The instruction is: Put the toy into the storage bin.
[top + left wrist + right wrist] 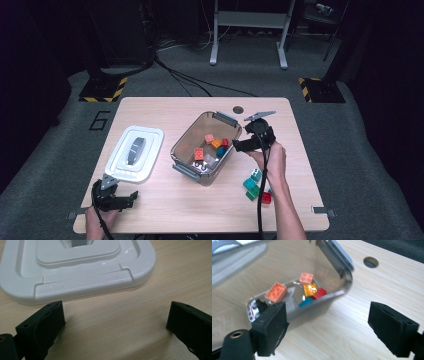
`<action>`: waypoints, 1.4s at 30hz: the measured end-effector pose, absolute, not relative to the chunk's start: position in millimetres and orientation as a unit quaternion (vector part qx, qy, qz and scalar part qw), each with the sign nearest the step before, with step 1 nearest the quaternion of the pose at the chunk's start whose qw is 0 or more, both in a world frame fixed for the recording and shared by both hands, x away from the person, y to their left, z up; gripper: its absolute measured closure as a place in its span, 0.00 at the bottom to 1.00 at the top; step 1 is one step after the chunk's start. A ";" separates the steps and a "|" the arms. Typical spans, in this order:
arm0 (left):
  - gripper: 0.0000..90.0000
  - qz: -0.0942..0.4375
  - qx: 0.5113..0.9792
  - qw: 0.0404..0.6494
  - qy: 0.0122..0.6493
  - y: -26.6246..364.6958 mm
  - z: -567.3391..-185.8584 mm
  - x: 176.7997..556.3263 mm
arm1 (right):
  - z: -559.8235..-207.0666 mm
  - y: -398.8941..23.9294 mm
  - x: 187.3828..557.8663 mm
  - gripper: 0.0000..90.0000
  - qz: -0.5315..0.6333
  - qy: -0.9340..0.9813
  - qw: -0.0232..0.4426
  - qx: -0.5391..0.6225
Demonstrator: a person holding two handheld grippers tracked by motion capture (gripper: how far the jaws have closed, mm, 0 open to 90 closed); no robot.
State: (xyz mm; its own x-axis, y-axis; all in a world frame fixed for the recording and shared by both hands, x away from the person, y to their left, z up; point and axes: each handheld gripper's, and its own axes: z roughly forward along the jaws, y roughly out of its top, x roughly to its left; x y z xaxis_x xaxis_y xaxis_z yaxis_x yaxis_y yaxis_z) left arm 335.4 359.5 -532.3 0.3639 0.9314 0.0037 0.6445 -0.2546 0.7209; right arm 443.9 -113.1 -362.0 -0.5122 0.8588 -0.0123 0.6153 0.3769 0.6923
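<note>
Dark room, grey carpet, wooden table [150, 205] at centre. High view: clear bin [206, 146] stood open mid-table, bricks inside; white lid [135, 153] lay to its left, likely set aside for loading. Loose bricks [256, 186] waited near right hand. Right gripper [239, 145] hung at bin's right rim. Left gripper [131, 198] rested near lid, idle.

Left gripper view: jaws spread, nothing between; lid [75, 272] just ahead.

Right gripper view: jaws released, empty; orange brick [276, 291] lay in bin [337, 272].
</note>
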 end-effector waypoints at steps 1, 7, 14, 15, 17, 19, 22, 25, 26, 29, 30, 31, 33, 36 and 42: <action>0.01 0.219 0.762 0.320 0.518 359.8 -531.7 335.3 | -363.6 -116.6 441.5 0.15 0.323 0.807 0.189 0.457; 0.01 0.220 0.762 0.320 0.518 359.9 -531.7 335.3 | -380.3 -144.3 422.1 0.07 0.322 0.801 0.189 0.469; 0.01 0.220 0.762 0.320 0.518 359.8 -531.7 335.3 | -404.4 -171.8 404.5 0.03 0.310 0.795 0.177 0.490; 0.01 0.221 0.758 0.324 0.521 359.1 -532.2 335.4 | -407.9 -175.7 402.3 0.03 0.310 0.793 0.174 0.495; 0.01 0.221 0.758 0.324 0.521 359.1 -532.2 335.4 | -415.9 -183.1 398.5 0.03 0.310 0.789 0.171 0.502; 0.01 0.222 0.757 0.324 0.522 358.9 -532.3 335.4 | -423.0 -188.8 395.3 0.03 0.306 0.788 0.167 0.508; 0.01 0.222 0.757 0.324 0.522 359.0 -532.3 335.4 | -436.1 -197.6 390.0 0.01 0.301 0.782 0.157 0.523; 0.01 0.221 0.757 0.324 0.522 359.0 -532.3 335.4 | -448.8 -207.2 384.6 0.00 0.297 0.777 0.150 0.535; 0.01 0.221 0.758 0.324 0.522 359.0 -532.2 335.4 | -452.1 -210.0 382.4 0.00 0.300 0.773 0.147 0.539; 0.01 0.221 0.758 0.324 0.521 359.1 -532.3 335.4 | -461.8 -219.9 375.7 0.07 0.305 0.767 0.146 0.545; 0.01 0.221 0.758 0.324 0.522 359.1 -532.2 335.4 | -464.2 -222.5 373.7 0.09 0.309 0.765 0.147 0.546; 0.01 0.220 0.758 0.324 0.522 359.1 -532.2 335.4 | -467.9 -225.6 370.3 0.12 0.312 0.760 0.142 0.552; 0.01 0.220 0.758 0.324 0.522 359.1 -532.2 335.4 | -474.2 -229.6 366.2 0.17 0.316 0.757 0.143 0.554; 0.01 0.221 0.758 0.324 0.522 359.0 -532.2 335.4 | -481.2 -232.9 361.8 0.25 0.316 0.759 0.143 0.551; 0.01 0.222 0.757 0.324 0.522 359.0 -532.3 335.4 | -484.9 -231.1 358.5 0.45 0.316 0.766 0.136 0.543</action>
State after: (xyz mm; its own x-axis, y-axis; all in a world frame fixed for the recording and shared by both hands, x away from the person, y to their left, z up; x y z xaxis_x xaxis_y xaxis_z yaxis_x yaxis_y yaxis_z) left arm 335.4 359.0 -532.3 0.3573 0.9340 -0.0025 0.6467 -0.2455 0.7222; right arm 358.5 -231.1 -484.9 -0.3729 0.9180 0.1348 0.7457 0.2101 0.6323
